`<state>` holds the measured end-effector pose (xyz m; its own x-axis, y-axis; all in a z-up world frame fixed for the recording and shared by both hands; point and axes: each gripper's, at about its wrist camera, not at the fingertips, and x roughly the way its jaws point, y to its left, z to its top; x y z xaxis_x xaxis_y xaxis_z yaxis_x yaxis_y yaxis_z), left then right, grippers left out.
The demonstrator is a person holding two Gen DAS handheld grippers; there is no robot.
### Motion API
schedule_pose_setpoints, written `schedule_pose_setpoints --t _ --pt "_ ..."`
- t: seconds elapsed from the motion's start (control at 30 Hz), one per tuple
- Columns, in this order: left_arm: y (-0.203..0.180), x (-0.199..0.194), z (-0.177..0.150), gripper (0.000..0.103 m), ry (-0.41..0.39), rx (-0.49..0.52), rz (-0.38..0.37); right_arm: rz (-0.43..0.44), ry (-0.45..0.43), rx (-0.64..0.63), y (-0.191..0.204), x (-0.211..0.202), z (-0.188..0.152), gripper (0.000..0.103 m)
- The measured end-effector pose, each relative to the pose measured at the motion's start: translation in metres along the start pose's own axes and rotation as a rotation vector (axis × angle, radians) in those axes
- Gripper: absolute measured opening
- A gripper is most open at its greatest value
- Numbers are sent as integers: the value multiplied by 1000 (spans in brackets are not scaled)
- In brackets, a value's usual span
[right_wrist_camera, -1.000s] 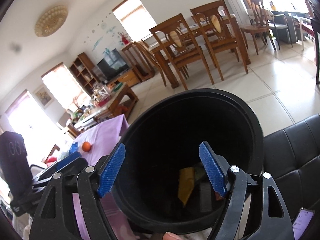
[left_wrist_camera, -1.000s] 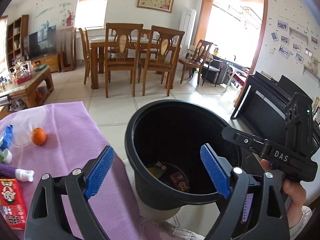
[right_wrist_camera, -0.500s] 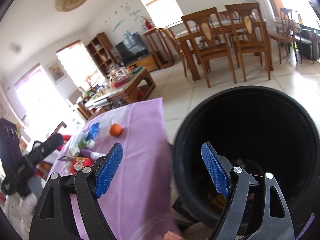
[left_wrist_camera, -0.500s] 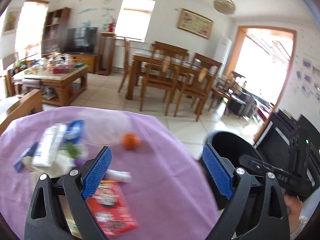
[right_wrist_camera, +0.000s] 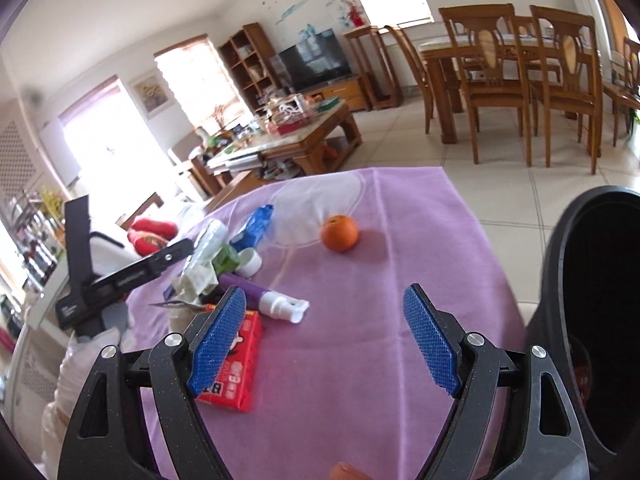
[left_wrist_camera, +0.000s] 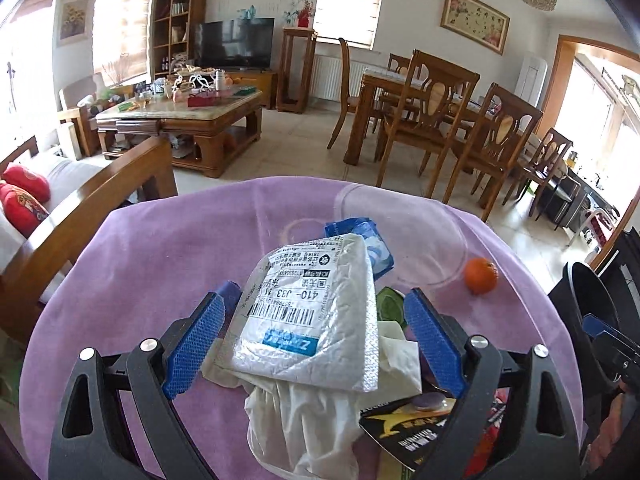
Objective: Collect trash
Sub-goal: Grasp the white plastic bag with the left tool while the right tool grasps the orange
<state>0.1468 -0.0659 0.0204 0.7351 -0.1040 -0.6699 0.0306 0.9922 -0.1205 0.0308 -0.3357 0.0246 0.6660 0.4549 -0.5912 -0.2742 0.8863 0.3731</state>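
A pile of trash lies on the purple tablecloth (left_wrist_camera: 160,264). On top is a white mailer bag (left_wrist_camera: 316,312) with a printed label, over crumpled white plastic (left_wrist_camera: 304,412) and a black-and-gold packet (left_wrist_camera: 404,424). My left gripper (left_wrist_camera: 316,340) is open, its blue pads standing on either side of the mailer bag without pressing it. My right gripper (right_wrist_camera: 324,338) is open over bare cloth with nothing between its pads. A red box (right_wrist_camera: 236,368) and a purple spray bottle (right_wrist_camera: 268,300) lie just left of it. The black bin (right_wrist_camera: 592,320) stands at the right.
An orange (right_wrist_camera: 339,233) sits by a clear round dish (left_wrist_camera: 400,236), and a blue packet (right_wrist_camera: 256,226) lies behind the pile. A wooden sofa arm (left_wrist_camera: 100,200) borders the table's left side. Dining chairs and a coffee table stand across the tiled floor.
Both grippers have swung left from above the bin's mouth to over the purple table. The bin has slid to the right edge of both views. Both stay open.
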Motion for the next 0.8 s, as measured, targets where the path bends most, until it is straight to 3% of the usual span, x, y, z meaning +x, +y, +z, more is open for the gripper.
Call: schedule_pose_setpoints --t 0.1,0.17,0.27,0.37,0.63,0.8 --pt "5 7 -6 66 31 -14 -31 -6 16 -5 7 17 8 80" --pt "7 8 -14 40 47 -17 -47 -17 20 -9 8 27 13 80" --pt "7 3 -14 23 27 -24 -59 -33 28 -15 8 43 24 80" --pt "15 -4 -12 16 -17 -52 -86 -70 42 -28 10 64 36 80" --pt "46 -51 -11 10 -213 -155 -133 -213 140 -112 19 136 47 60" --pt "52 -60 -13 10 -238 -170 -142 -279 181 -149 20 165 45 44"
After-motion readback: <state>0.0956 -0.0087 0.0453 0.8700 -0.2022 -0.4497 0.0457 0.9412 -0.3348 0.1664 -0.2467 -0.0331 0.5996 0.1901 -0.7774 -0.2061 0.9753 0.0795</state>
